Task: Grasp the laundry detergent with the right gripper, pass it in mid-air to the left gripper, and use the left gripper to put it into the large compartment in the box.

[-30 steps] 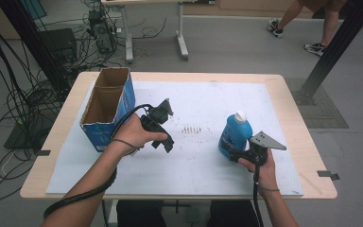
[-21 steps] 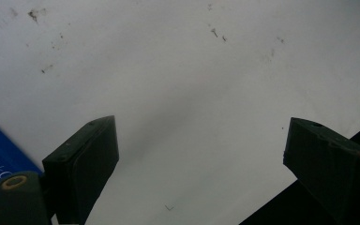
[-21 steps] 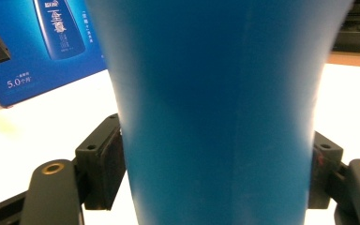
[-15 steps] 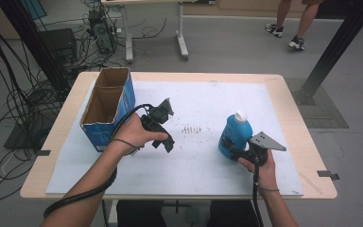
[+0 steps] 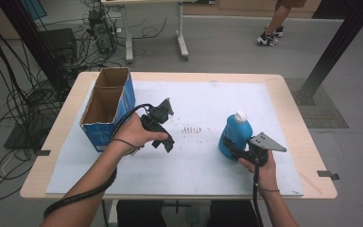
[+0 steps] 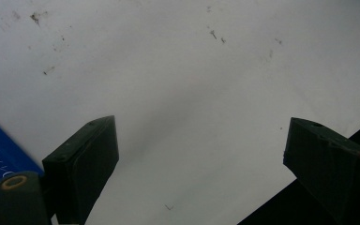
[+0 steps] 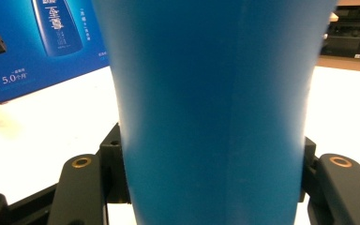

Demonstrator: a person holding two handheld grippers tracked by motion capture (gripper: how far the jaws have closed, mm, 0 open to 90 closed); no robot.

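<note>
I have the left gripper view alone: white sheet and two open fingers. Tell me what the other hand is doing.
Observer: The right gripper is clamped on a blue bottle, standing upright on the sheet.
Operator: Describe the bottle's top.
Observer: It has a white cap, and the cap is on.
Operator: Say what the blue at my left edge is.
Observer: A blue cardboard box, open at the top, at the table's left side.
</note>
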